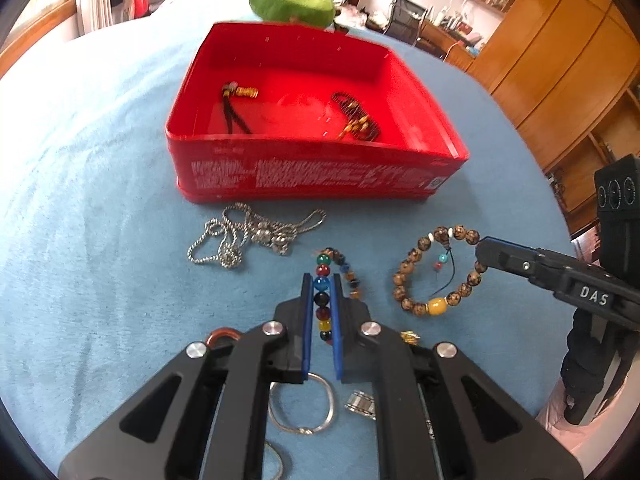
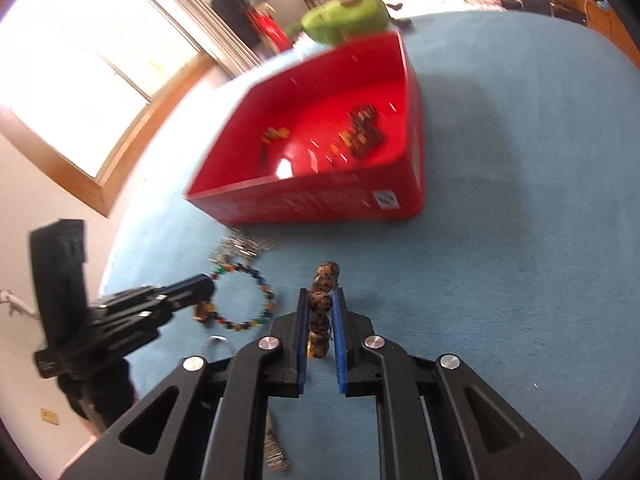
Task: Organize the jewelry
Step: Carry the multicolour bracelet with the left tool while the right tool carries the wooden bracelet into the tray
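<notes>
Blue pads of the left gripper (image 1: 322, 280) clamp the multicoloured bead bracelet (image 1: 325, 296) in the left wrist view, which alone shows a silver ring (image 1: 301, 408) and watch-band piece (image 1: 360, 402) beneath, a silver chain (image 1: 248, 234) beside the red tin (image 1: 316, 176). Right wrist view: the right gripper (image 2: 321, 294) pinches the brown bead bracelet (image 2: 322, 300) above the blue bedspread (image 2: 520, 280); a bright window (image 2: 88, 60) shows at left.

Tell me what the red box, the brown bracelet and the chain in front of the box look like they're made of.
Red box: probably painted tin, given its glossy walls, rolled rim and printed side.
Brown bracelet: mottled beads, likely wood or seed, with one waxy yellow bead, perhaps amber or resin.
Chain: silvery metal with bright glints, seemingly ball-chain links; the alloy can't be told.
</notes>
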